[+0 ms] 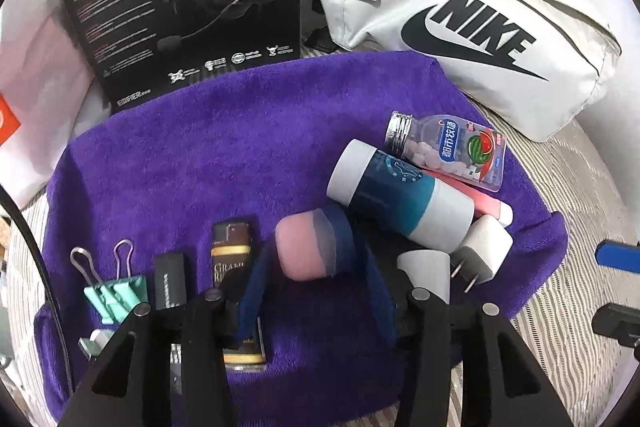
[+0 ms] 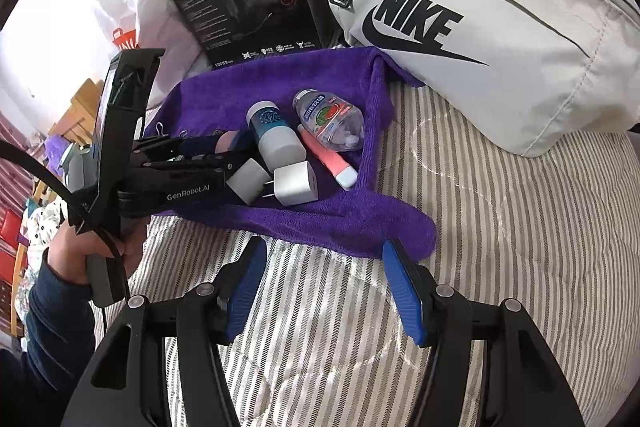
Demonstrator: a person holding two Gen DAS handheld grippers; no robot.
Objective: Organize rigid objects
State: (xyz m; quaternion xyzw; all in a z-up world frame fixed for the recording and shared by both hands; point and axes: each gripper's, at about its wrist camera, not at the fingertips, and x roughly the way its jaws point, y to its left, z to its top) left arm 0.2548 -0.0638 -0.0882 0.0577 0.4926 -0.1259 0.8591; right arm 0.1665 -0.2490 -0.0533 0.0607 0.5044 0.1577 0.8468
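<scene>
I read the left gripper (image 1: 314, 267) as released, pads just clear of the pink-and-blue cylinder (image 1: 308, 247) lying between them on the purple towel (image 1: 200, 147); the right gripper (image 2: 324, 247) is open and empty. The cylinder looks light, stiff and smooth, and likely to roll; I would grip it across mid-barrel.

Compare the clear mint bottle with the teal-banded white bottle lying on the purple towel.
The clear mint bottle is see-through, showing white pieces inside; the teal-banded white bottle is opaque. The mint bottle has a ribbed silver cap and a watermelon label; the banded bottle has a plain white cap and a teal middle band. The mint bottle looks shorter and flatter; the banded one is a longer round cylinder. Both lie on their sides, side by side, on the purple towel.
</scene>
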